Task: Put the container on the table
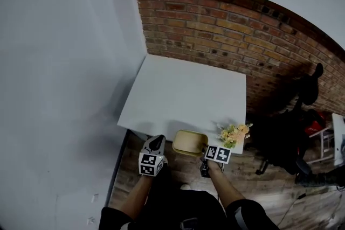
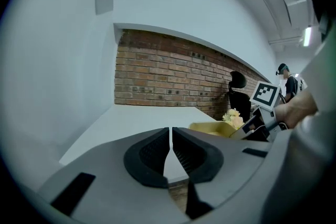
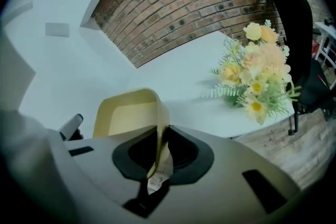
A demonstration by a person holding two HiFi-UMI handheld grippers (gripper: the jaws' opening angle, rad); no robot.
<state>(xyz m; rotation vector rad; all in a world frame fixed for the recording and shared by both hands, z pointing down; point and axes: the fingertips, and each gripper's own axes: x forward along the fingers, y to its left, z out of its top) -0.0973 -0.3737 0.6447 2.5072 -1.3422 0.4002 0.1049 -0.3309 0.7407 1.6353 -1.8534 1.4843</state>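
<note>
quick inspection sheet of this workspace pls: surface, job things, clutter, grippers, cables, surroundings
surface: white table, set against the wall.
job's things: yellow container at the table's near edge; cannot tell if it rests there.
clutter: flowers on the near right corner.
grippers: right gripper shut on the container's rim; left gripper shut, nothing between its jaws.
cables: one thin cable on the floor, it seems.
surroundings: brick wall behind, black chair at the right.

A yellow container [image 1: 190, 143] was at the white tabletop's [image 1: 183, 94] near edge, the right gripper [image 1: 206, 152] at its right rim and the left gripper [image 1: 157, 141] just beside its left. Flowers [image 1: 234, 134] lay at the near right corner.
</note>
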